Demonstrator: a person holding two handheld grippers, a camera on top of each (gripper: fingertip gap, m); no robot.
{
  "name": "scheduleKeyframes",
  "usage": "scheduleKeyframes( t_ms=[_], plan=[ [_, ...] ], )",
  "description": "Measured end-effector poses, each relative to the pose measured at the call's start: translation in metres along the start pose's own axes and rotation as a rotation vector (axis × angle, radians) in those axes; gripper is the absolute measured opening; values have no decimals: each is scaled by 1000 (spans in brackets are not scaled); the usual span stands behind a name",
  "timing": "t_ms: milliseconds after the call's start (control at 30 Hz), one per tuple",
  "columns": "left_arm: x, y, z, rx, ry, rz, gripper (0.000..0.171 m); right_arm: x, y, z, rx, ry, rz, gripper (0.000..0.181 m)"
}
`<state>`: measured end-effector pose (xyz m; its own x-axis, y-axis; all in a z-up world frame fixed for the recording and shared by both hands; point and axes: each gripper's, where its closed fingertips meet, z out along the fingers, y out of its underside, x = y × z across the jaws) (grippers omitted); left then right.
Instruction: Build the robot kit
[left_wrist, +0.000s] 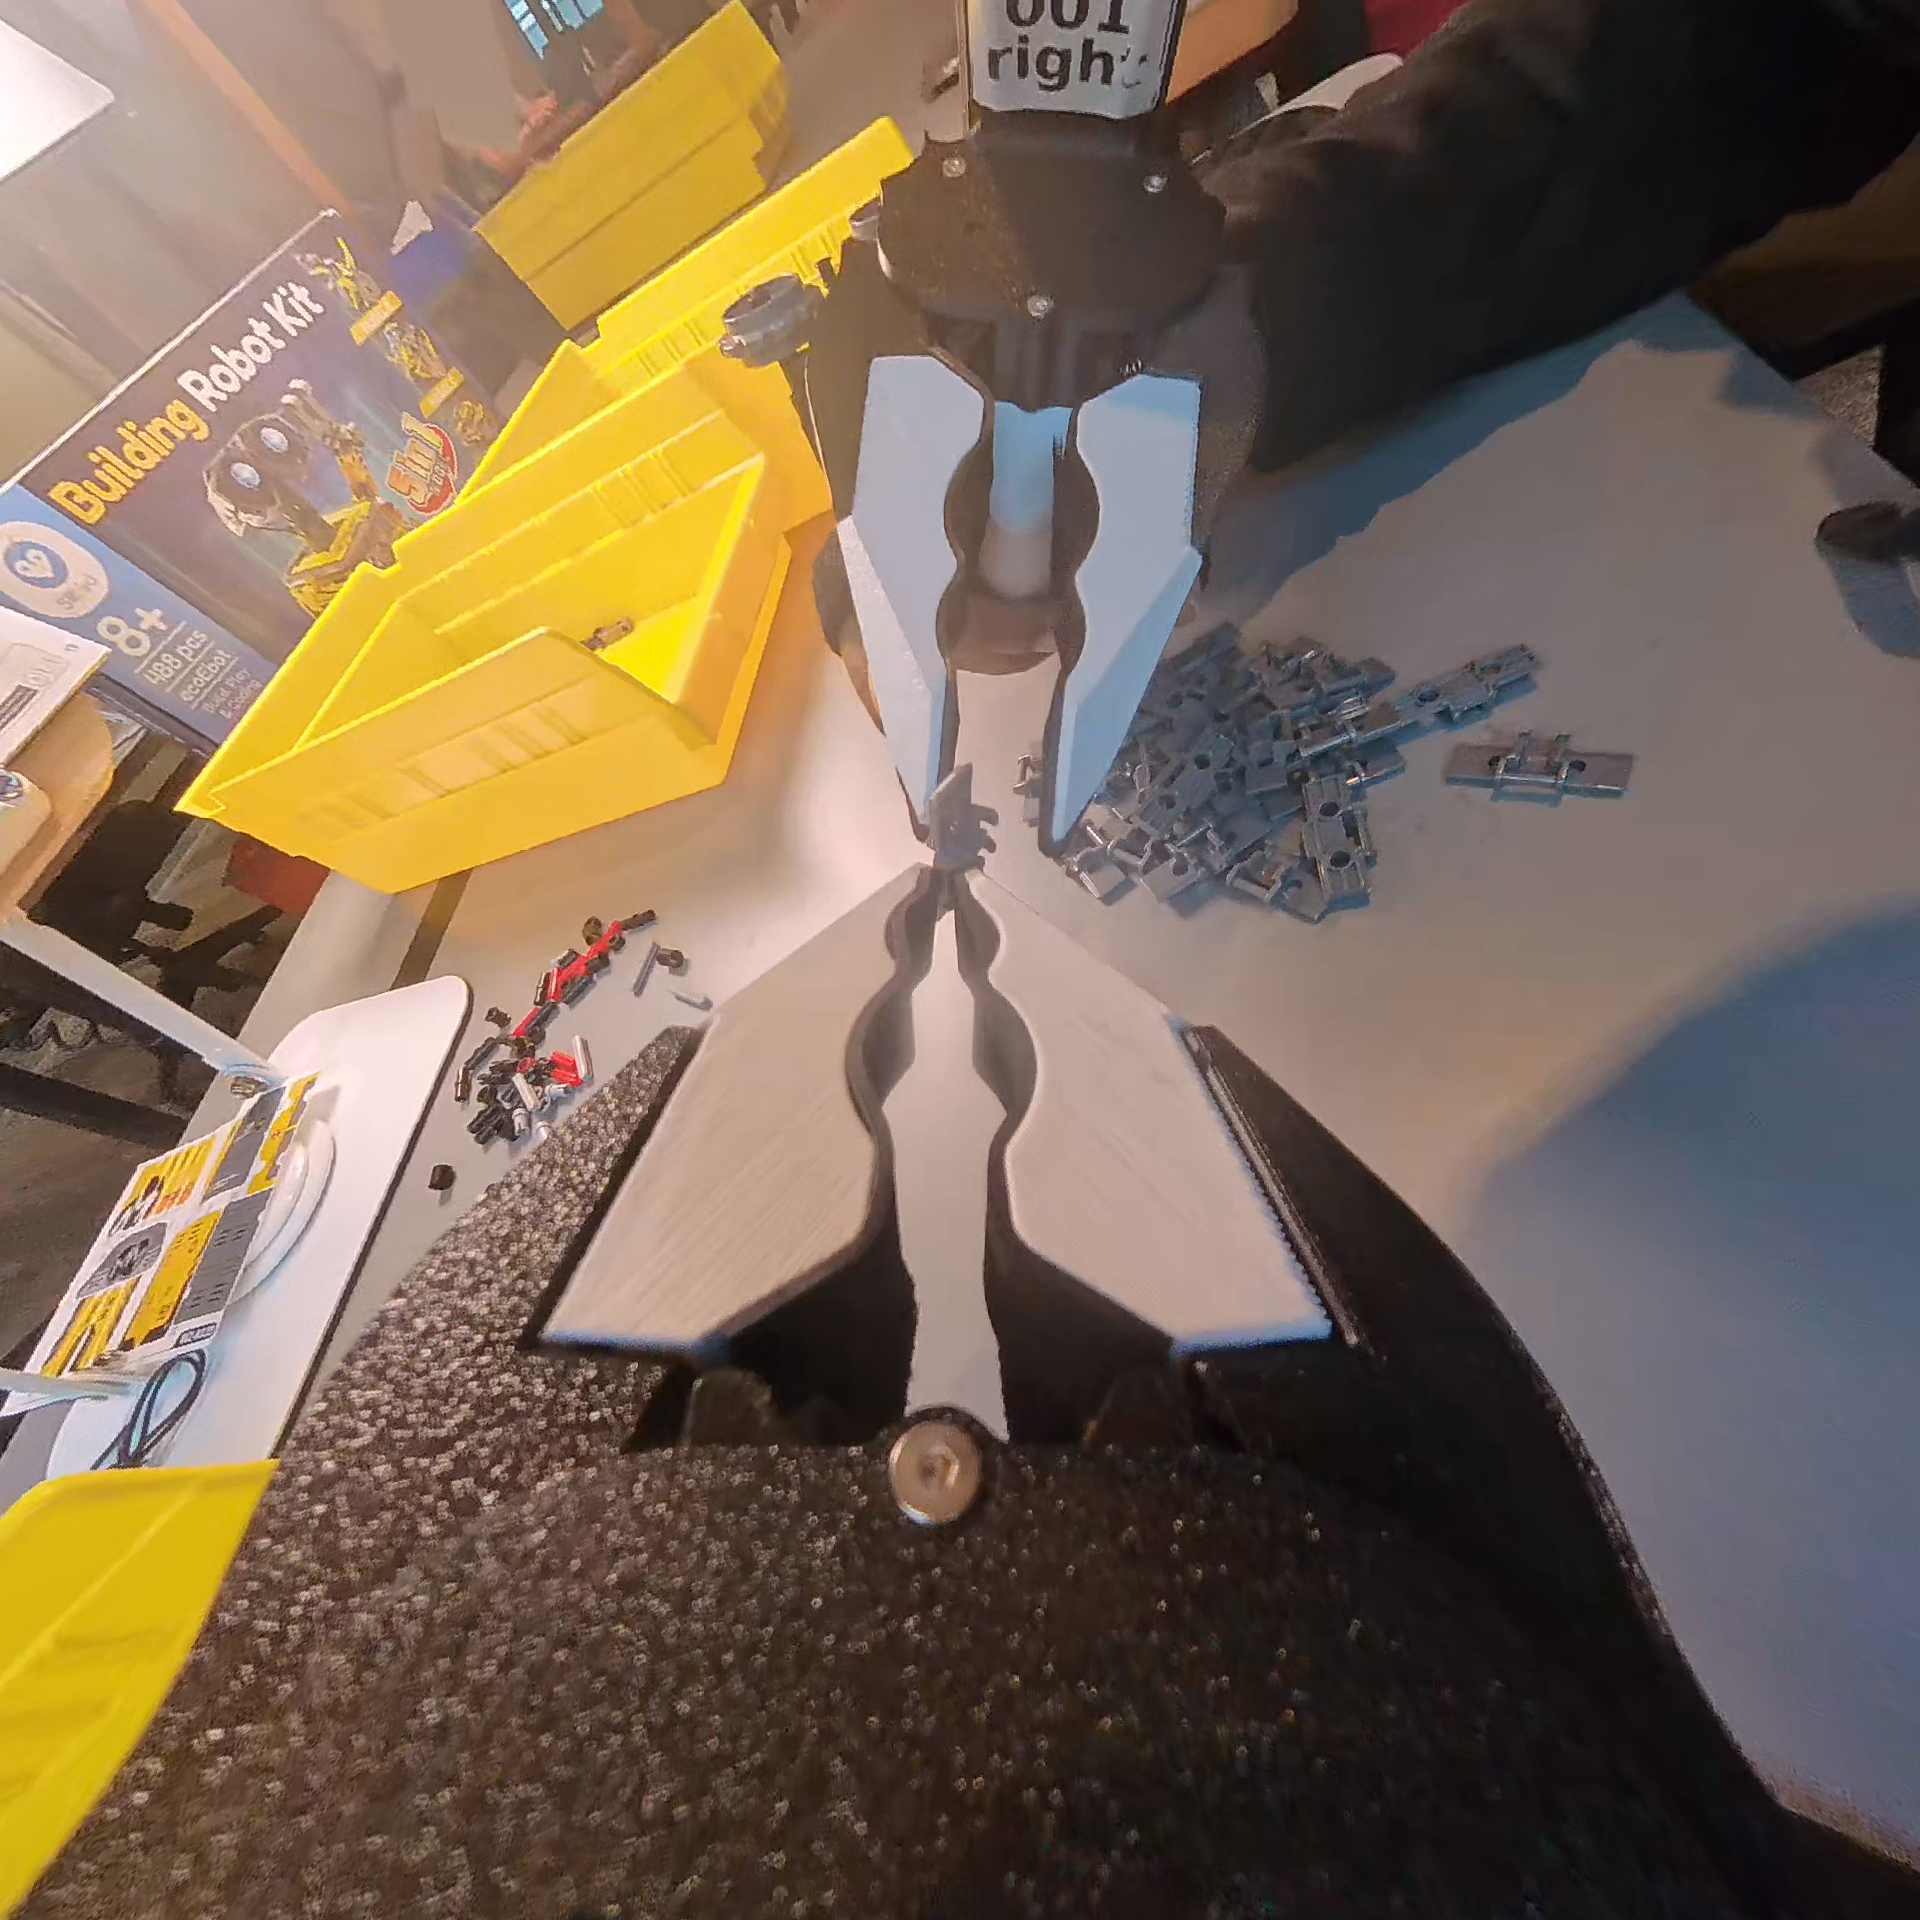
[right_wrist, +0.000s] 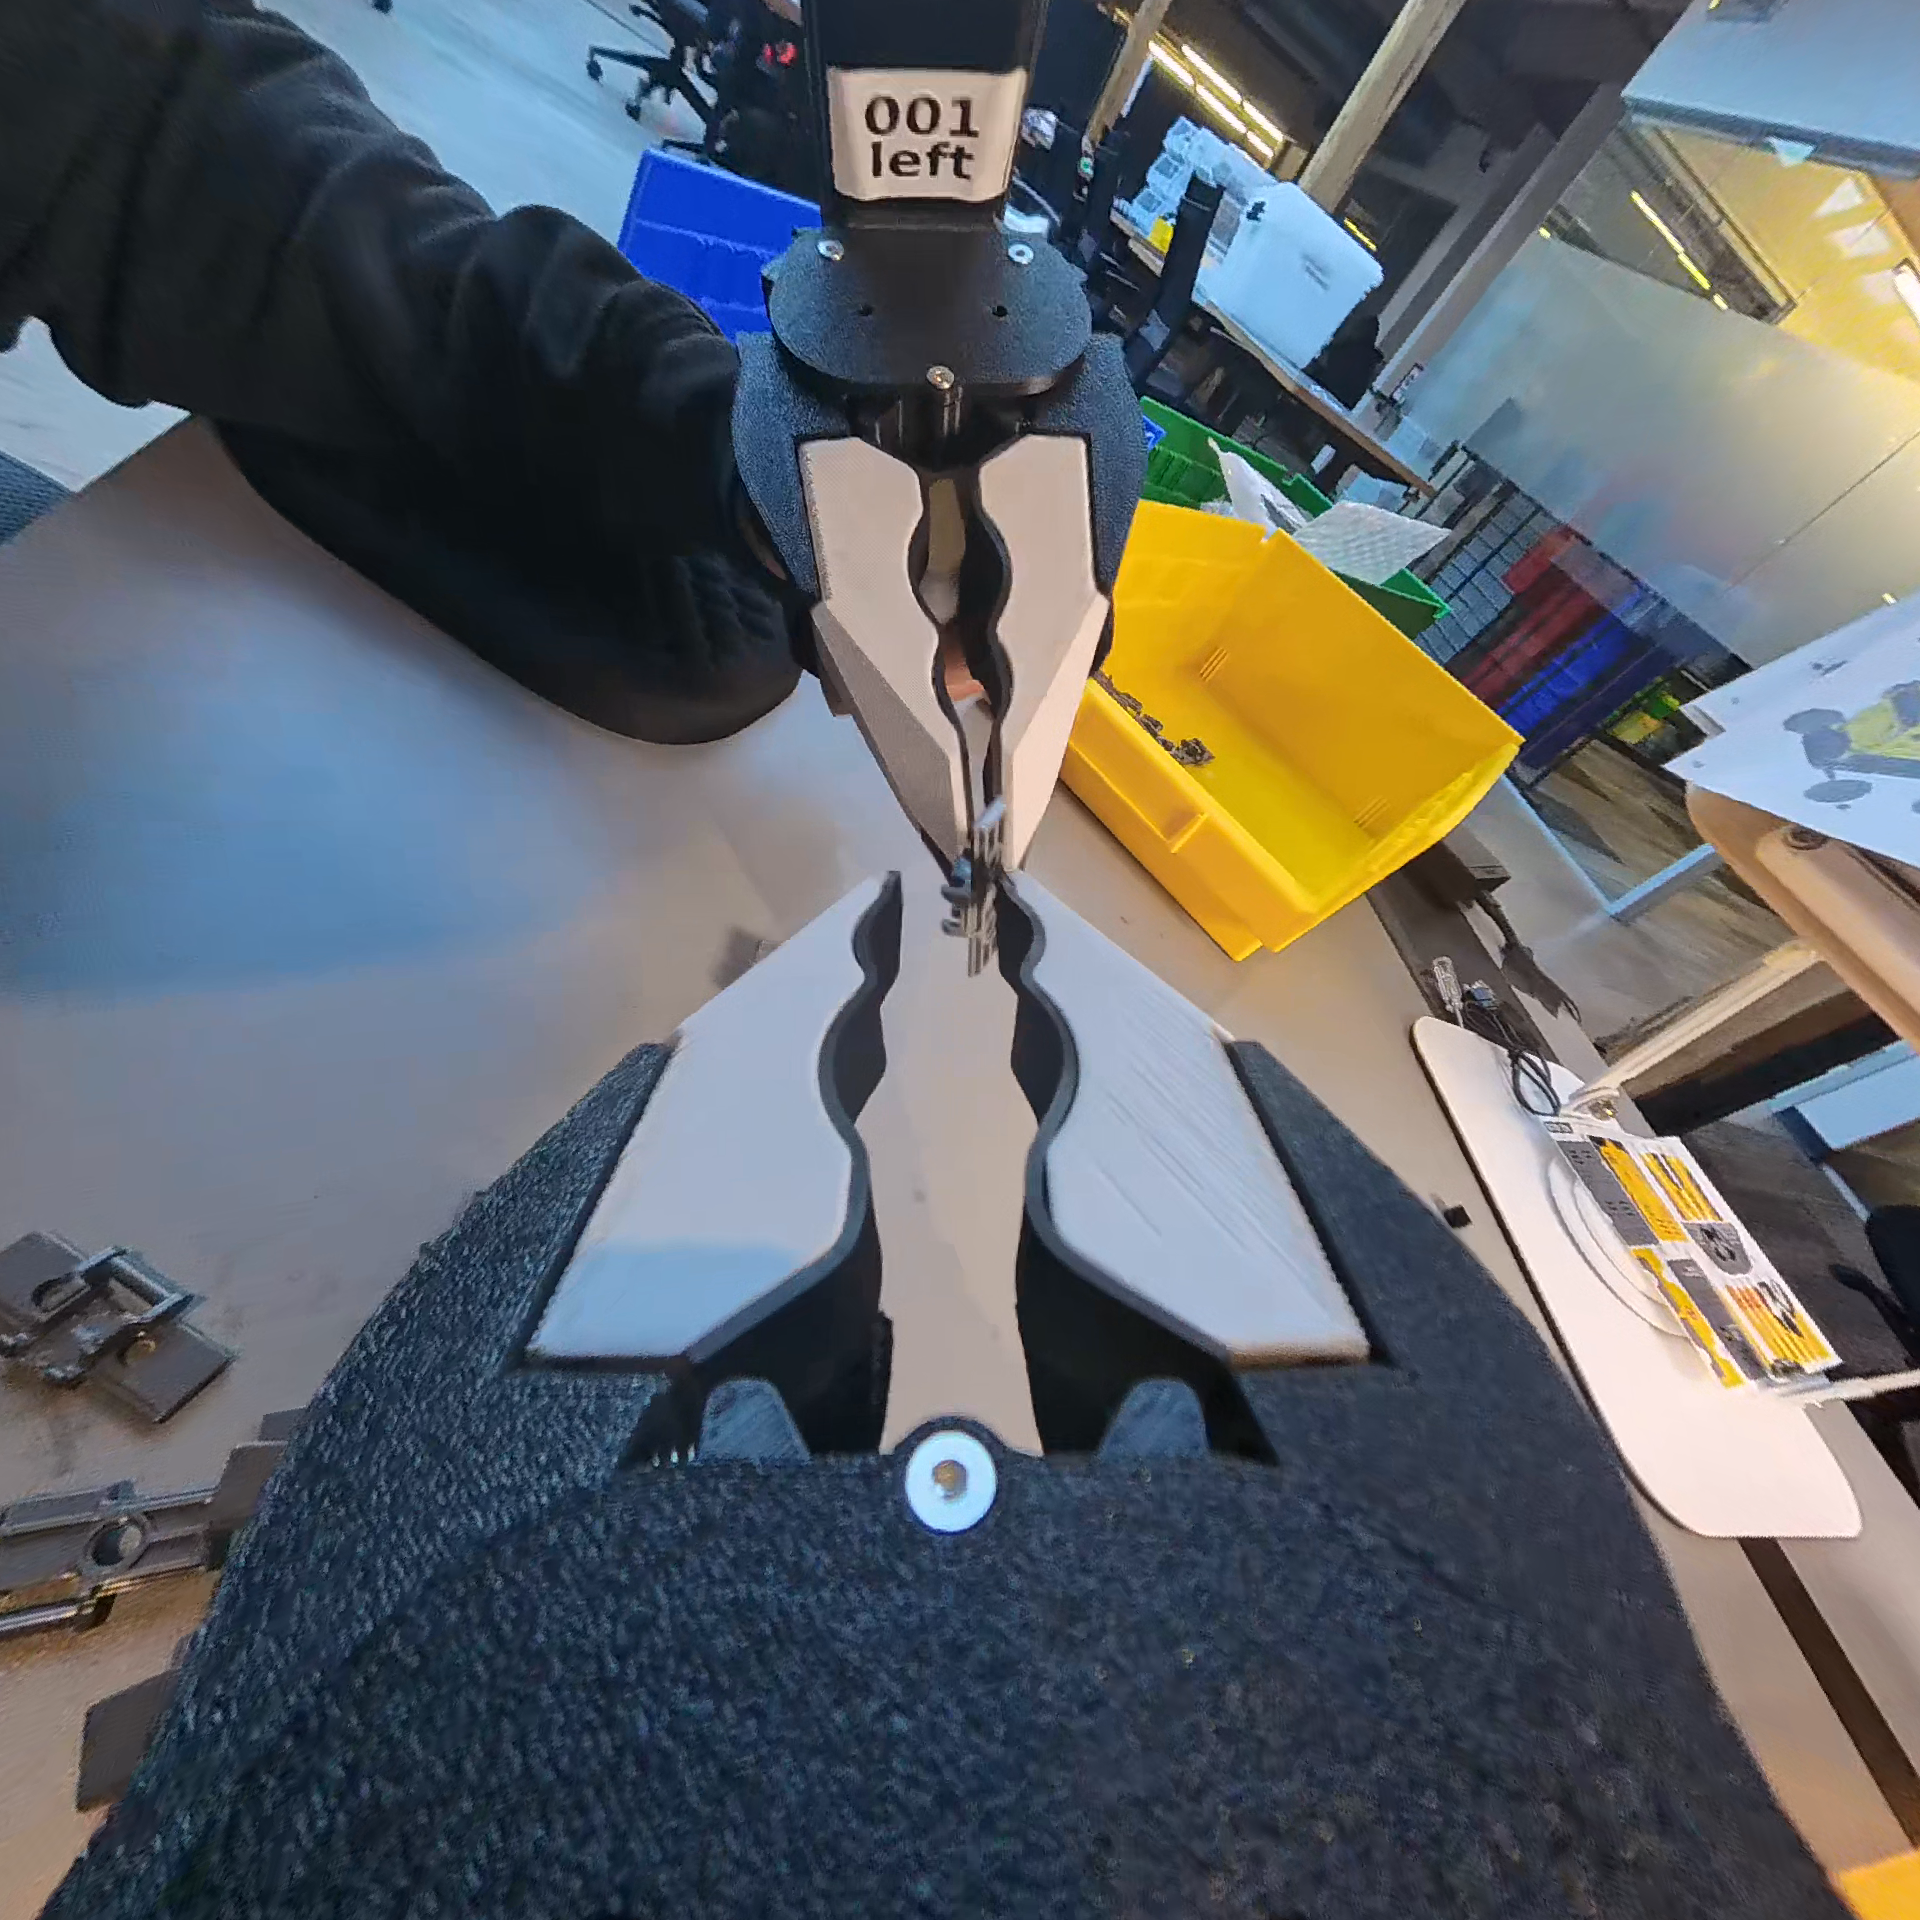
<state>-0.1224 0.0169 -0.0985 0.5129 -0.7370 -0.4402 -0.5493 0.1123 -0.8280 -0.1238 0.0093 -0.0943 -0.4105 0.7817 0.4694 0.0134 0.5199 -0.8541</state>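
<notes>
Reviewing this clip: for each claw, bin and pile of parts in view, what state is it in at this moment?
left claw: shut on small grey part.
right claw: narrowly parted, tips at the same part; grip unclear.
nearest yellow bin: upright, open, nearly empty.
far yellow bin: upright, open, few dark pieces inside.
grey link pile: loose heap on table.
black and red pins: scattered on table.

Grey table bears yellow bins, grey links.
</notes>
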Motion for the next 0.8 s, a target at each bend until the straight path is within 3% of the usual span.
scheduleKeyframes(
  t_ms=[233, 300, 433, 633, 700, 800],
  plan=[
    [0, -1, -5, 50, 64, -131, 3, 5, 2, 0, 4, 4, 66, 8],
    [2, 8, -11, 25, 134, -240, 23, 9, 6, -2, -14, 8, 99, 8],
    [26, 54, -12, -199, 283, -337, 57, 11, 20, -4, -81, 4, 101, 8],
    [48, 85, 4, -372, 331, -297, 50, 4, 23, -2, -104, -30, 97, 8],
    [49, 86, 5, -377, 340, -314, 39, -2, 24, -1, -105, -63, 100, 8],
    [44, 81, 5, -344, 330, -357, 38, -10, 24, -1, -95, -102, 84, 8]
  ],
)
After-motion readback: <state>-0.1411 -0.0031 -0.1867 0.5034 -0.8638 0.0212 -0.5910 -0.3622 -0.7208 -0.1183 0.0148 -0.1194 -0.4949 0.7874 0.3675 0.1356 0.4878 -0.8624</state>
